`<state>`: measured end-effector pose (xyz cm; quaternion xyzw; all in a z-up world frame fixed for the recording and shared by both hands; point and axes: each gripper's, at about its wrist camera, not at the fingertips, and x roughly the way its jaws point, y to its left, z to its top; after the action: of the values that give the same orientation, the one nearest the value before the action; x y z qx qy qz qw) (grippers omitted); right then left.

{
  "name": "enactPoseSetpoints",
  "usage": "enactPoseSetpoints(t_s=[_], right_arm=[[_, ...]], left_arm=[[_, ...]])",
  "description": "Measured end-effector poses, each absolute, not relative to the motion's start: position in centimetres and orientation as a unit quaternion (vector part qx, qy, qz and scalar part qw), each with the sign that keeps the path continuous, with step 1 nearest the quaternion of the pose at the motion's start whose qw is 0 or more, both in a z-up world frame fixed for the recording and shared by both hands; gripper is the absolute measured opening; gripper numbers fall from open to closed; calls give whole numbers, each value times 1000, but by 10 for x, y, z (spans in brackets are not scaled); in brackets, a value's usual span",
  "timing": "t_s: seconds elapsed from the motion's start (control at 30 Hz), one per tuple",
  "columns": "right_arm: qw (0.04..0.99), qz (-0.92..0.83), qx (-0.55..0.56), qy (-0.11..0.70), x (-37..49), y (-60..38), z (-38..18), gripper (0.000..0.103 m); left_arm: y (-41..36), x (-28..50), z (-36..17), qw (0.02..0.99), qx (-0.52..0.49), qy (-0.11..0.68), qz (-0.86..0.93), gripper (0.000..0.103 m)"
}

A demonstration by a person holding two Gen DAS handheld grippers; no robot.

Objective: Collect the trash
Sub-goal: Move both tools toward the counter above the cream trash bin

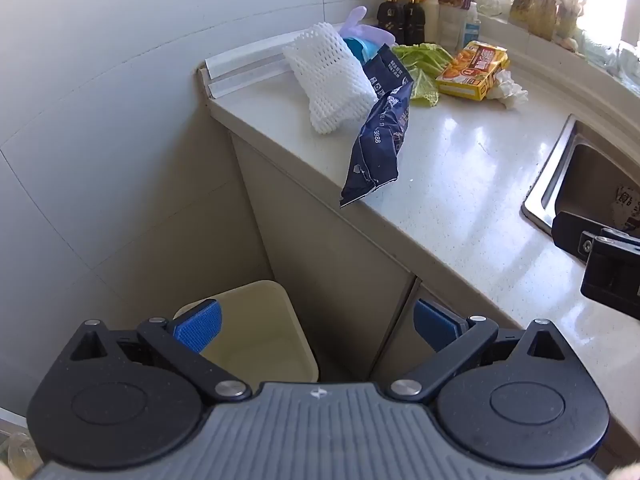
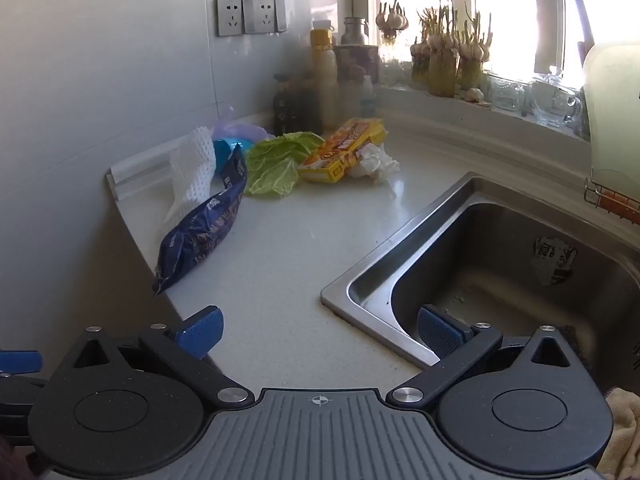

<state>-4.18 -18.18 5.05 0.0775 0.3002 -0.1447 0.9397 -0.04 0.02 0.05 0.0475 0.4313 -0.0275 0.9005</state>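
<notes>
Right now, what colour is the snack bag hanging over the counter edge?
Dark navy blue snack bag with white print, clearest in the left wrist view.

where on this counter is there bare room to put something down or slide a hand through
Free: the white countertop between the dark blue snack bag and the sink, running back toward the crumpled tissue.

Crowded: the back corner, where foam net, lettuce leaves, yellow box and bottles cluster. The bag overhangs the counter's left edge.

A home kitchen here: steel sink (image 2: 500, 264) at lower right sunk into a pale counter (image 2: 304, 248), sauce bottles (image 2: 324, 80) against the tiled wall (image 2: 100, 80), sprouting garlic (image 2: 440, 52) along the bright windowsill, top centre.
</notes>
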Motion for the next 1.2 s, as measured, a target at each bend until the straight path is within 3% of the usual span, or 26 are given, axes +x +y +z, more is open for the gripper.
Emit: enactPoseSetpoints(t_s=[1.2], right_arm=[[940,-137,73,303,-29,-179,49,103]], left_arm=[[-8,4,11,903,52,426,-29,102]])
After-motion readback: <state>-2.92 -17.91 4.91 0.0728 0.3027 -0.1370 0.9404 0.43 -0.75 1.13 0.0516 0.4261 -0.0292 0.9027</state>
